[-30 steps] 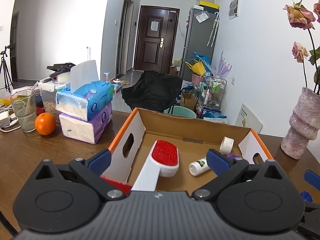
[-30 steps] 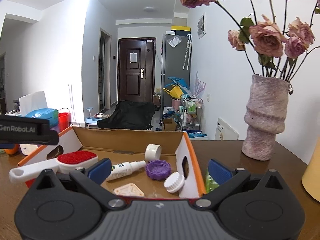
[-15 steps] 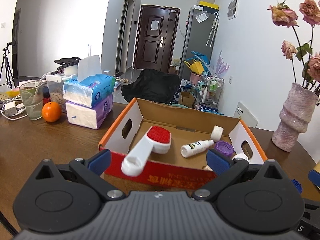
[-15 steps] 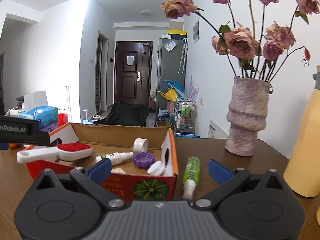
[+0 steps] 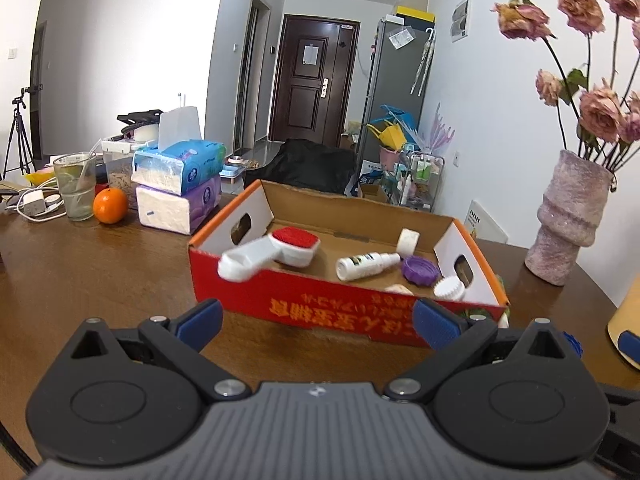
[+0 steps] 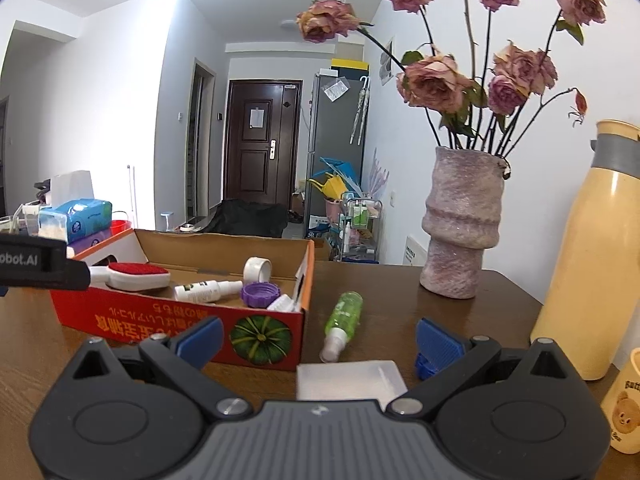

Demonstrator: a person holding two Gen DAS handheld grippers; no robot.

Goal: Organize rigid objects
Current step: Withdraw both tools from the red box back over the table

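A red cardboard box [image 5: 344, 312] [image 6: 160, 320] sits on the brown table. In it lie a white brush with a red pad [image 5: 276, 250] [image 6: 134, 274], a white spray bottle [image 5: 366, 266], a purple lid [image 5: 420, 270], a white ribbed cap [image 5: 450, 289] and a tape roll [image 5: 408, 240]. My left gripper [image 5: 316, 322] is open and empty, in front of the box. My right gripper [image 6: 320, 338] is open and empty. A green spray bottle [image 6: 344, 314], a clear plastic case [image 6: 348, 378] and a blue cap [image 6: 426, 364] lie on the table near it.
Tissue packs [image 5: 176, 192], an orange [image 5: 110, 211] and a glass [image 5: 78, 184] stand at the left. A pink vase of dried roses [image 6: 460, 236] stands behind on the right. A yellow thermos [image 6: 592, 280] and a bear cup [image 6: 624, 404] stand at the far right.
Both grippers have pulled back from the box toward me. The brush, earlier between the left fingers, now rests in the box with its handle over the front wall.
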